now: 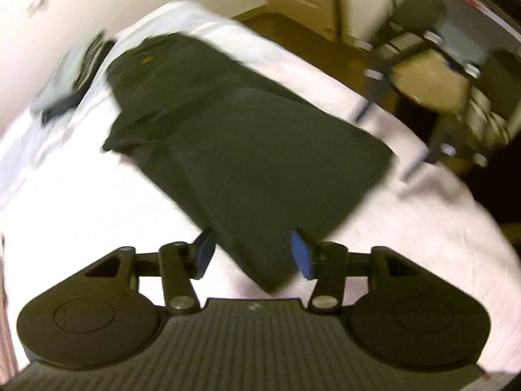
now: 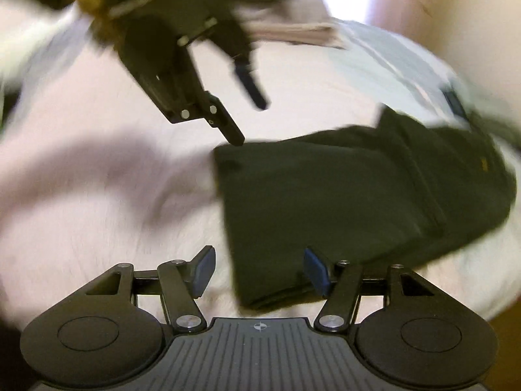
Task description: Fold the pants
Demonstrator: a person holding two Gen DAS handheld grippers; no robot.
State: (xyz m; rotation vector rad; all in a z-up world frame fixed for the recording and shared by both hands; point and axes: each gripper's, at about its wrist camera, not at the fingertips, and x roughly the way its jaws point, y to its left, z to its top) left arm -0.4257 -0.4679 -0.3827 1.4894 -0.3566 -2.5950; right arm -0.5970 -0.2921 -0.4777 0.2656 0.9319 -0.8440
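Dark pants [image 1: 244,146] lie folded over into a thick rectangle on the white bed [image 1: 81,211]. In the left wrist view my left gripper [image 1: 254,255] is open, its blue pads apart over the near corner of the pants and not pressing on the cloth. In the right wrist view the pants [image 2: 358,195] stretch away to the right. My right gripper [image 2: 260,272] is open above their near corner, nothing pinched. The left gripper [image 2: 247,117] shows there too, open, one fingertip [image 2: 236,137] just above the far left corner of the pants. Both views are motion-blurred.
A chair [image 1: 423,75] stands on the wooden floor beyond the bed's right edge. A heap of grey and dark clothing [image 1: 65,81] lies near the bed's far left. Folded pale cloth [image 2: 309,29] sits at the far side of the bed in the right wrist view.
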